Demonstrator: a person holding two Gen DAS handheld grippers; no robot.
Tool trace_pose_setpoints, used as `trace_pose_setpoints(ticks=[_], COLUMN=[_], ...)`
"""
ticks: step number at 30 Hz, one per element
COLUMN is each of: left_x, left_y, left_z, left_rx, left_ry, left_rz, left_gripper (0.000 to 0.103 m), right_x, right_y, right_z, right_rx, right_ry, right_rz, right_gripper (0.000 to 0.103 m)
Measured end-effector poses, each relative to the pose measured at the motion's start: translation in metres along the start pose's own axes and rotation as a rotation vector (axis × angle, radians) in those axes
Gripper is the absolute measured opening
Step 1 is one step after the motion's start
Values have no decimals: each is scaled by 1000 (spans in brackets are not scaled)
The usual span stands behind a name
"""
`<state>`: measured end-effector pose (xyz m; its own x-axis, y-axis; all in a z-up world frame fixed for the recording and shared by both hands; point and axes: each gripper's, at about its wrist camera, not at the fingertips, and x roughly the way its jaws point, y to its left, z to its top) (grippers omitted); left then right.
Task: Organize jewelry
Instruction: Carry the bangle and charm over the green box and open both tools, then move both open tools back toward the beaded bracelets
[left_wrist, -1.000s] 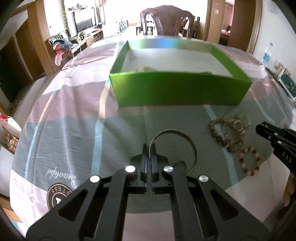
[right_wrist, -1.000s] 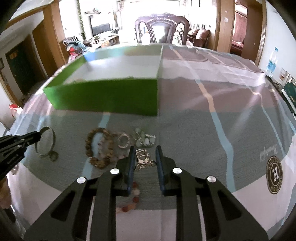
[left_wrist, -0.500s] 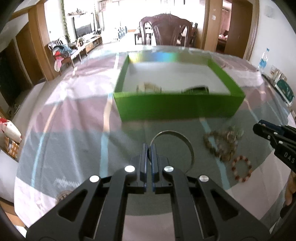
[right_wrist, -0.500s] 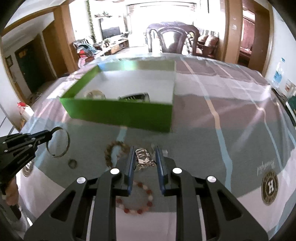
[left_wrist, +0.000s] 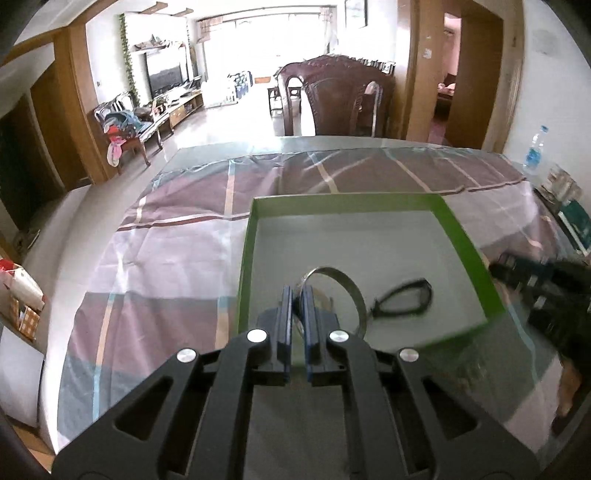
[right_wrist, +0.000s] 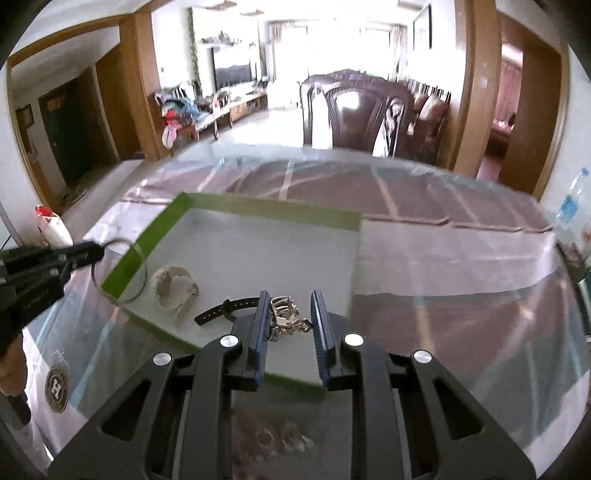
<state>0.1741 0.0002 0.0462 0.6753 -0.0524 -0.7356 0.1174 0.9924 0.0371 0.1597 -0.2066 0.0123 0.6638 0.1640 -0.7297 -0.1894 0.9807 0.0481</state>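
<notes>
My left gripper is shut on a silver bangle and holds it above the near left part of the green box. My right gripper is shut on a silver chain bracelet, held above the box's near edge. In the box lie a black watch strap and a pale woven bracelet. The strap also shows in the left wrist view. The left gripper with the bangle shows at the left of the right wrist view.
The box stands on a table under a checked cloth. A beaded bracelet lies blurred on the cloth below my right gripper. A dark wooden chair stands behind the table. A water bottle stands at the far right edge.
Both grippers have risen and moved forward over the green box, each carrying its piece. The jewelry left on the cloth has dropped out of the left wrist view.
</notes>
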Motion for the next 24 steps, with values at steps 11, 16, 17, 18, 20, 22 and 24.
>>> trace_pose_setpoints(ticks=[11,16,17,18,20,22,24], left_x=[69,42,33,25,10,-2,-7], left_y=[-11,-7,-6,-5,-5,-7,-9], left_z=[9,6,1,-5,-22,-47,-66], left_rx=[-28,-20,-9,5,30,62,79], left_ry=[128,57,44,42,49,64,76], left_rz=[-34,-20,2,17,37,56,64], left_gripper=[6,36,36,36,36,40,49], right_x=[52,13,2,-6,-31,-45,-47], right_y=[0,-13,-15,-18,-25,-29,-32], right_z=[7,-2,-7,-11,-32,-52,-73], right_rx=[58,104,98,96,87,75,47], right_ry=[58,10,9,5,-3,-9,1], right_rz=[-1,23,18,14,-8,-32,-82], right_gripper=[27,63,63,63,63,63,63])
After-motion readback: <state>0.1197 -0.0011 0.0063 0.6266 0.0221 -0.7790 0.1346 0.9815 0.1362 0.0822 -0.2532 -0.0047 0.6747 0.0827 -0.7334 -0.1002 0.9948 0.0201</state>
